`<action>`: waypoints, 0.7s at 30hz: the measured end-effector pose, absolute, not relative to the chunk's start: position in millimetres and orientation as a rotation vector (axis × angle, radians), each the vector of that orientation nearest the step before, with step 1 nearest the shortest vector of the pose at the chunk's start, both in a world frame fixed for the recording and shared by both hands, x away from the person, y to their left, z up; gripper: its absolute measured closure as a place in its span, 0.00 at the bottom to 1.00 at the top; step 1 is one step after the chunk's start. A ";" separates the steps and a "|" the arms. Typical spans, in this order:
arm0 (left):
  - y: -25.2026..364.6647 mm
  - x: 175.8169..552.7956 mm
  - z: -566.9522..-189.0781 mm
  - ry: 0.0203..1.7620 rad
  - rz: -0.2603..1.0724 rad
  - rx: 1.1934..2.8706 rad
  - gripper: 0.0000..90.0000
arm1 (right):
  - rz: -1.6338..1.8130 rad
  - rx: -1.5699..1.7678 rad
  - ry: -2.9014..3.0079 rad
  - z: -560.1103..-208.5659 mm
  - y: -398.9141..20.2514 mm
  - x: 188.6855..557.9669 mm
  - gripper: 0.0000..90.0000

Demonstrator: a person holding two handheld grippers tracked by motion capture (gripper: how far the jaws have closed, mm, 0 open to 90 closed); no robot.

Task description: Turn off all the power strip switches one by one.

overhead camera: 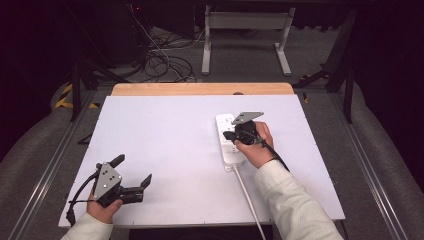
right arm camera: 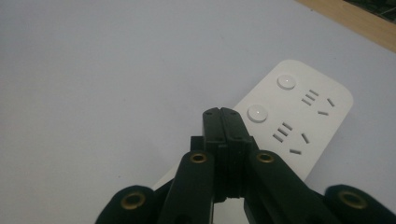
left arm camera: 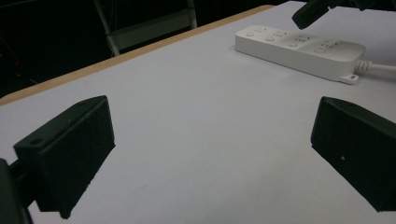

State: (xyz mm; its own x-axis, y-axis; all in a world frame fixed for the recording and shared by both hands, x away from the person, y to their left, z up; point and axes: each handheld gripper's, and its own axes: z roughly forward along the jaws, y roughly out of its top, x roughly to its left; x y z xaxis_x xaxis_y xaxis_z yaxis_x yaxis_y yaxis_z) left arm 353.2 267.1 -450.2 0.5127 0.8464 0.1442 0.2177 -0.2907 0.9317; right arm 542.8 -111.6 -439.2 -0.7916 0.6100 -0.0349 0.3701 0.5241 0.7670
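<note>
A wide white counter (overhead camera: 165, 150) covers most of the high view, its surface plain and matte, with a strip of pale wooden edge (overhead camera: 200, 89) running along the far side. Beyond that edge the room is dim: a grey carpeted floor (overhead camera: 240, 60), a tangle of dark cables (overhead camera: 160, 62) at the left and the pale metal legs of a frame (overhead camera: 245, 40) standing well back from the counter. Yellow and black hazard tape (overhead camera: 65, 95) marks the floor off the far left corner, and metal rails (overhead camera: 45, 170) run along both sides. A white power strip (overhead camera: 227, 142) lies flat on the right half of the counter, lengthwise away from the person, its white cord (overhead camera: 247, 195) trailing back toward the near edge. The right gripper (overhead camera: 231, 135) hovers just over the power strip, its fingers (right arm camera: 219, 130) clenched together with nothing between them, tips just beside the second round button (right arm camera: 257, 113) from the strip's far end. The left gripper (overhead camera: 131, 172) sits low near the front left corner of the counter, well apart from the strip, its fingers (left arm camera: 70, 154) released and spread wide over bare surface.
</note>
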 end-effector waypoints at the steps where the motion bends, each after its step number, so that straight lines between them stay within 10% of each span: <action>1: 267.2 353.2 -450.2 0.891 0.816 1.790 0.00 | 1.131 0.819 2.473 -440.8 -111.7 544.4 1.00; 21: 267.3 353.2 -450.2 0.889 0.816 1.792 0.00 | 1.087 0.832 2.511 -455.5 -106.7 552.4 1.00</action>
